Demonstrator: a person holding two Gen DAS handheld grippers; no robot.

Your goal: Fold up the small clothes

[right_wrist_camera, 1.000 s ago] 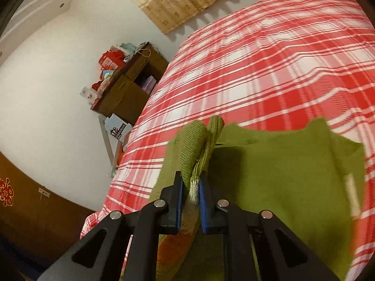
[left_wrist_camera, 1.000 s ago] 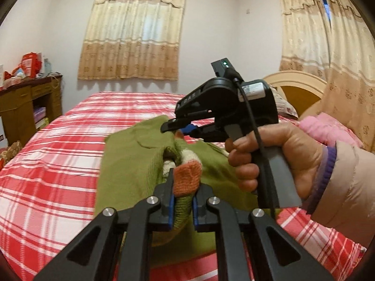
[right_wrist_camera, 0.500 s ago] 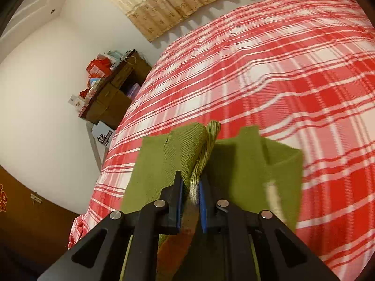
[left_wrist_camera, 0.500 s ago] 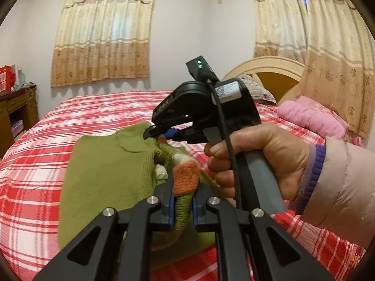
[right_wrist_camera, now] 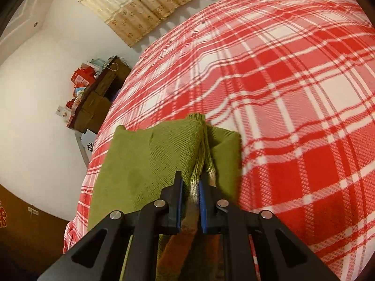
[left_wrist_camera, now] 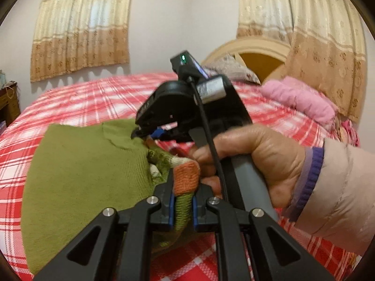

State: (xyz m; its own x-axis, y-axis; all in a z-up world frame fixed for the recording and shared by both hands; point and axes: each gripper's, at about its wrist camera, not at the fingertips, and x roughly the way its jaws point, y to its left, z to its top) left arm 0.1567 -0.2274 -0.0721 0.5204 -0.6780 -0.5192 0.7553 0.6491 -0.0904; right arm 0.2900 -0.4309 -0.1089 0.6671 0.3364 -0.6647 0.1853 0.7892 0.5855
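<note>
Carrying the green knit top point(left_wrist_camera: 89, 173) low over the near part of the bed point(right_wrist_camera: 293, 89), both tools clenched on its edge, we risk an uneven, bunched fold.

From my remote seat I saw a bed point(right_wrist_camera: 293, 75) under a red-and-white plaid cover, pale walls point(left_wrist_camera: 161, 23) and beige patterned curtains point(left_wrist_camera: 82, 28) drawn over lit windows. A cream arched headboard point(left_wrist_camera: 253, 46) stood behind pink bedding point(left_wrist_camera: 300, 98), and a cluttered dark wooden desk point(right_wrist_camera: 98, 98) stood against the far wall.
</note>
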